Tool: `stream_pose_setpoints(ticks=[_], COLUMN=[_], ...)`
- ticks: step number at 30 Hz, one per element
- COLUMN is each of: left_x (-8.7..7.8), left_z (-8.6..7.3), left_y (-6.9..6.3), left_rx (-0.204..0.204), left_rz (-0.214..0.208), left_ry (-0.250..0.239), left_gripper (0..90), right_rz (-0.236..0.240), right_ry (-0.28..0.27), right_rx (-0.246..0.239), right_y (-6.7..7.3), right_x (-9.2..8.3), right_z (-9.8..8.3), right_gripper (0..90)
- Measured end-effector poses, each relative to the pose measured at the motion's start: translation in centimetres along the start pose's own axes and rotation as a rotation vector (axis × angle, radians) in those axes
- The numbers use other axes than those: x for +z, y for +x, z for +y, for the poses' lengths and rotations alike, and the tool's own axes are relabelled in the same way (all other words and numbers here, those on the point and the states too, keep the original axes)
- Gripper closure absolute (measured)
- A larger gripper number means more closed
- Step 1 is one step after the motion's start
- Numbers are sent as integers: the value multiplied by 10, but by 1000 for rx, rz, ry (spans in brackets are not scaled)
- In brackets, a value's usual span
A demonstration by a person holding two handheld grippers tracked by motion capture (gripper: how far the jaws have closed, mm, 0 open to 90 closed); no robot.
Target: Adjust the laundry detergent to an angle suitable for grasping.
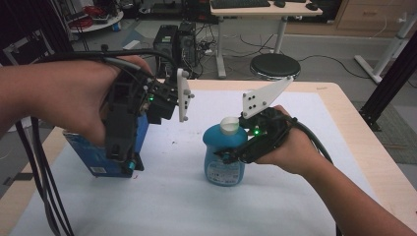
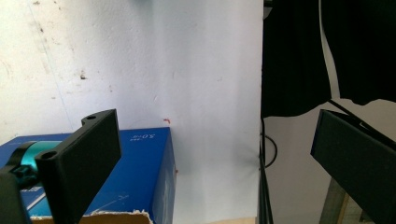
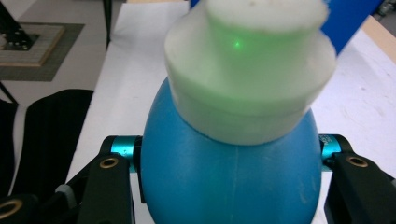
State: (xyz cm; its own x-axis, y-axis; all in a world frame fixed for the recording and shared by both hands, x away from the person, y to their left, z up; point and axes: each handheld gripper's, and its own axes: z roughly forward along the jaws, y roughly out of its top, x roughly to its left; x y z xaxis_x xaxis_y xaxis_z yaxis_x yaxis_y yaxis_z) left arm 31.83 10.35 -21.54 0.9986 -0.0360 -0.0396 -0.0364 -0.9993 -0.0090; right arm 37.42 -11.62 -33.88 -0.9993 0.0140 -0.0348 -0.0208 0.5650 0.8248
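A blue bottle (image 1: 222,167) with a white cap (image 1: 228,126) stands upright on the white sheet (image 1: 196,206) near the table's middle. My right gripper (image 1: 232,154) comes in from the right and is shut on the bottle's rounded upper body; in the right gripper view the blue bottle (image 3: 233,177) sits between the two jaws, under its white cap (image 3: 250,70). A blue box (image 1: 86,150) stands at the table's left. My left gripper (image 1: 129,164) points down beside it, open, with one jaw over the blue box (image 2: 144,172) and bare sheet between the jaws.
The white sheet covers most of the wooden table (image 1: 359,147). Black cables (image 1: 39,162) hang off the left edge. Beyond the far edge are a black stool (image 1: 274,65), computer towers (image 1: 177,44) and a desk (image 1: 265,10).
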Motion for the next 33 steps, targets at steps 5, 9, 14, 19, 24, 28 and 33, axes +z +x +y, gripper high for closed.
stream_pose_setpoints(ticks=[5,9,14,19,24,28,33], left_x=[0,0,0,0,0,1,1], left_z=[0,-2,-2,-3,-3,-4,-5], left_y=[0,0,0,1,1,0,0], left_rx=[-1,-4,-8,-6,-6,-4,-8], left_rz=[0,3,4,2,2,1,0], left_ry=[1,-2,-4,-4,-6,-4,-6], left_gripper=[17,17,17,17,17,17,17], right_rz=[32,43,53,50,59,71,77], right_ry=[-1,-12,-22,-20,-35,-33,-25], right_rx=[-26,-41,-44,-53,-58,-65,-71], right_y=[2,3,5,5,5,5,6], right_x=[4,6,8,12,21,28,33], right_z=[0,0,2,3,7,10,11], right_gripper=[411,410,410,410,410,410,410])
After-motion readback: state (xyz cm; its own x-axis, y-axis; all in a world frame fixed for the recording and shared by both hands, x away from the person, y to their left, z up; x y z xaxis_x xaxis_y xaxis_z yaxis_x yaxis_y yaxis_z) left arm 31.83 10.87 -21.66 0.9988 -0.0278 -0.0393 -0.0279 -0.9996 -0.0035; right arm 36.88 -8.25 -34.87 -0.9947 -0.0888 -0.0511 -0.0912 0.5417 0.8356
